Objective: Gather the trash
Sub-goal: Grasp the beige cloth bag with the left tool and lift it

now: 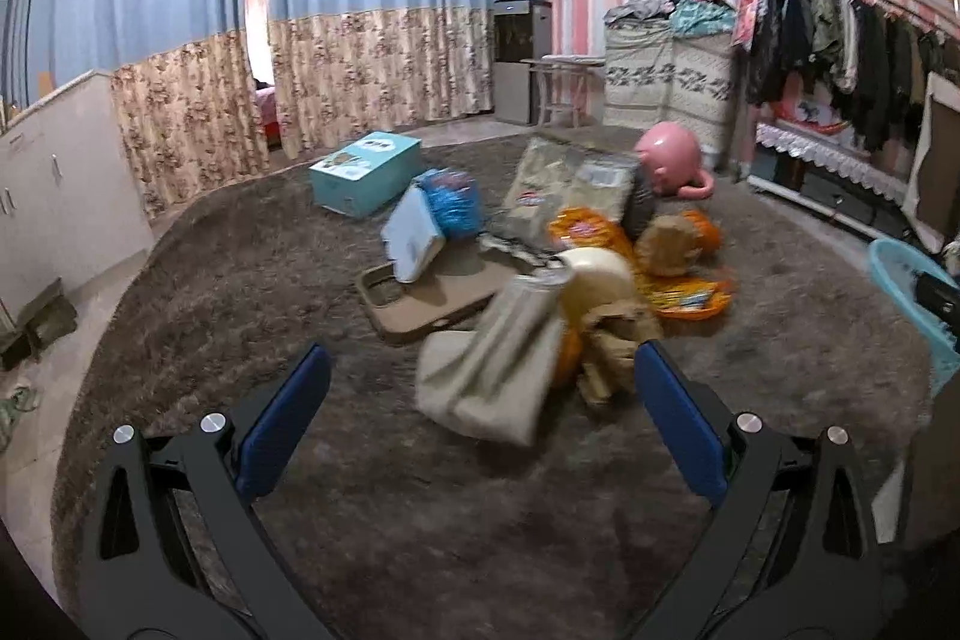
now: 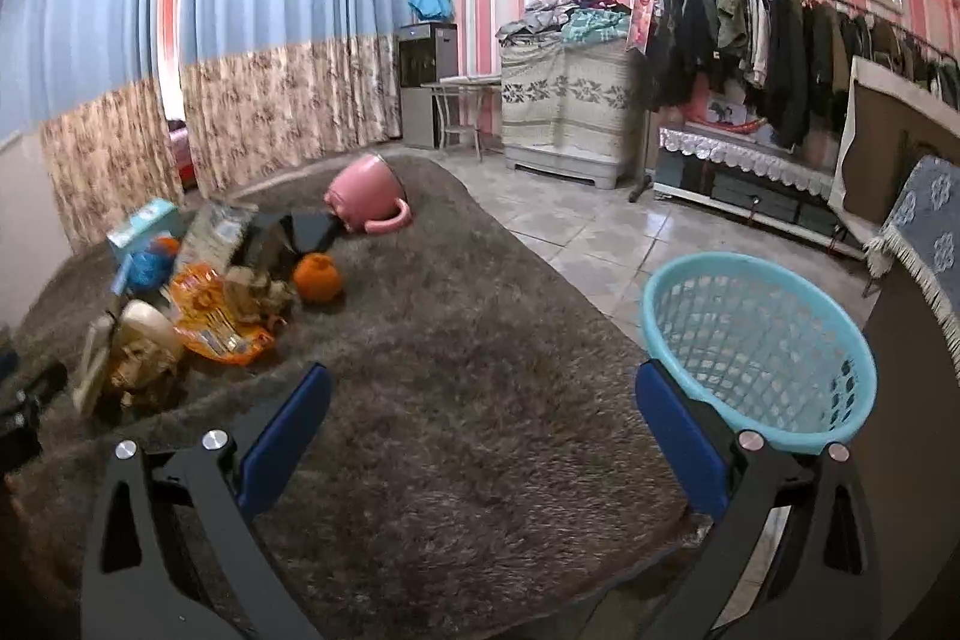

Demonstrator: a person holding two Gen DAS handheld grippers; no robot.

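A heap of trash lies on the brown shag rug: a beige bag, crumpled brown paper, an orange snack wrapper, a cream bottle, a blue crinkled wrapper and a flat cardboard tray. My left gripper is open, low over the rug, just short of the beige bag. My right gripper is open and empty over bare rug. A light blue mesh basket stands at the rug's right edge, just past the right fingertip. The heap also shows in the right wrist view, far left.
A teal box and a tipped pink potty lie behind the heap. An orange fruit sits on the rug. A clothes rack, a covered cabinet, curtains and a white cupboard line the room.
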